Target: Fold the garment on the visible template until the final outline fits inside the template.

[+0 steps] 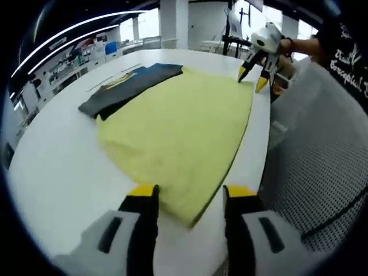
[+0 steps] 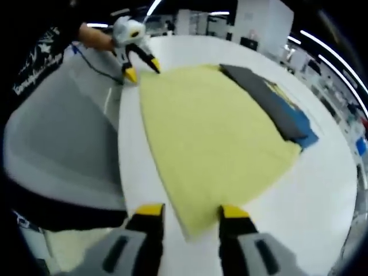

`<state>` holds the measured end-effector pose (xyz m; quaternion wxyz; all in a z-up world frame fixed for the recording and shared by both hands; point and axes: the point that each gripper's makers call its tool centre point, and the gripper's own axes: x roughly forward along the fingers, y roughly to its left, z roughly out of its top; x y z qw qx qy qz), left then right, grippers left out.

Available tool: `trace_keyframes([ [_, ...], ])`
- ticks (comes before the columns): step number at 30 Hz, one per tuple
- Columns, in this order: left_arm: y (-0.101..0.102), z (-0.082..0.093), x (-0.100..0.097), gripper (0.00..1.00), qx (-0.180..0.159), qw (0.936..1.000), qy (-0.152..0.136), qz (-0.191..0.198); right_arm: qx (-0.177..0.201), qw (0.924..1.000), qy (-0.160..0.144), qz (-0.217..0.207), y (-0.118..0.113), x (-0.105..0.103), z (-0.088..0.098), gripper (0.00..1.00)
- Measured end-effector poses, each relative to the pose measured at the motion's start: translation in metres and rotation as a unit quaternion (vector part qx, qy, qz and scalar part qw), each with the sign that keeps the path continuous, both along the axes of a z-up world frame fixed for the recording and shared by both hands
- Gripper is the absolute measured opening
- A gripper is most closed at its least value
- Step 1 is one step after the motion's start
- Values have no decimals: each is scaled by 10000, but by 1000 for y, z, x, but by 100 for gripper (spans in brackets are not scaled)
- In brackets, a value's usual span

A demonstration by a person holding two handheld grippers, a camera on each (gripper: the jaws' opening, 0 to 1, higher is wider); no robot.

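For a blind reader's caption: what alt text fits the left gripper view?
A yellow garment lies flat on a white table, its near corner between the open left gripper; the right gripper is at the far corner.

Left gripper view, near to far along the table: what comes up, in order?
Left tongs → yellow garment → dark folded garment at its far-left edge; the right tongs sit at the yellow garment's far-right corner.
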<state>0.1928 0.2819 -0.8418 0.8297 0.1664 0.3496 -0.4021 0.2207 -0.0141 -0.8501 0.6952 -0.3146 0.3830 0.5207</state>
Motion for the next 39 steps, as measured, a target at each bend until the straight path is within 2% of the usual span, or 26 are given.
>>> trace_keyframes([
  [6, 2, 0, 3, 35, 68, 9999, -63, -51, 54, 9999, 81, -30, 1, 0, -1, 22],
  [12, 1, 3, 4, 19, 137, 9998, -75, -130, 16, 9999, -13, -100, -2, 8, -1, 7],
  [16, -5, 3, 1, 8, 274, 9991, -73, -317, 121, 9995, 30, -281, -1, 12, 0, 3],
  [21, -1, 2, 6, 1, 314, 9994, 7, -129, 193, 9992, 74, -337, -1, 13, 0, 0],
  [23, -2, 3, 5, 0, 298, 9995, 53, -86, 245, 9987, 201, -400, -1, 11, 1, 0],
  [27, -2, 9, 3, 0, 315, 9994, 30, -116, 287, 9986, 226, -391, -1, 6, 5, 0],
  [31, -1, 13, 0, 0, 271, 9995, 103, -120, 442, 9970, 387, -496, -1, 1, 11, 0],
  [39, -6, 24, -15, 0, 178, 9995, 202, -163, 475, 9960, 583, -492, -3, -19, 24, 0],
])
